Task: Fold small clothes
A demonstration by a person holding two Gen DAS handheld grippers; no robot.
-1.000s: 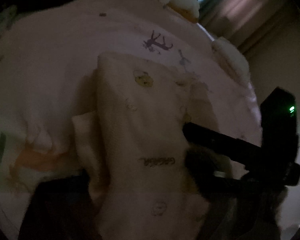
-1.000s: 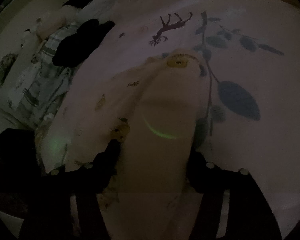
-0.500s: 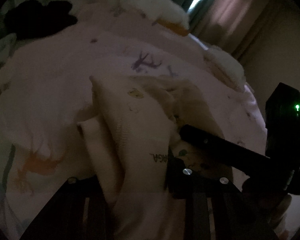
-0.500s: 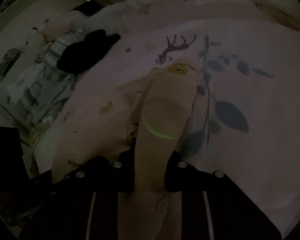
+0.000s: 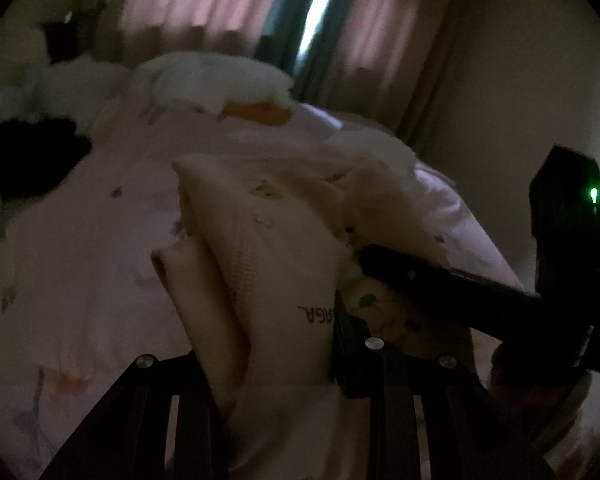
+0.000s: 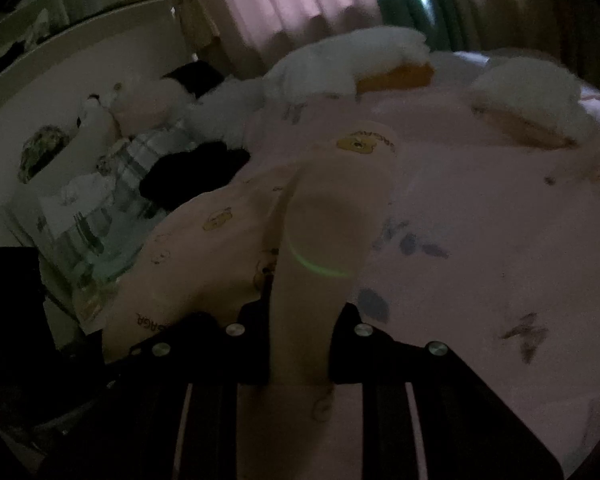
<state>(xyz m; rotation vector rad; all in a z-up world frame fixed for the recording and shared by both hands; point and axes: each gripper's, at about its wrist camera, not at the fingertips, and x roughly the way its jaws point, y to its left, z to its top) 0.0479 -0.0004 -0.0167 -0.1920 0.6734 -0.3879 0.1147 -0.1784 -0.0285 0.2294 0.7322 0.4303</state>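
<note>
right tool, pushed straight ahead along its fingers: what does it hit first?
The cream garment it already grips. Past that fold, probably the pink bedsheet, then the white plush by the curtains; depth is unclear in this dim fisheye view.

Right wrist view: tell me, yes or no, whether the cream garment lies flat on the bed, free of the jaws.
No: the cream garment is pinched between the right gripper's jaws.

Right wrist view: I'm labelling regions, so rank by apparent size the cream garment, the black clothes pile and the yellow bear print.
1. Cream garment, though nearness to the camera inflates it.
2. Black clothes pile.
3. Yellow bear print.
</note>
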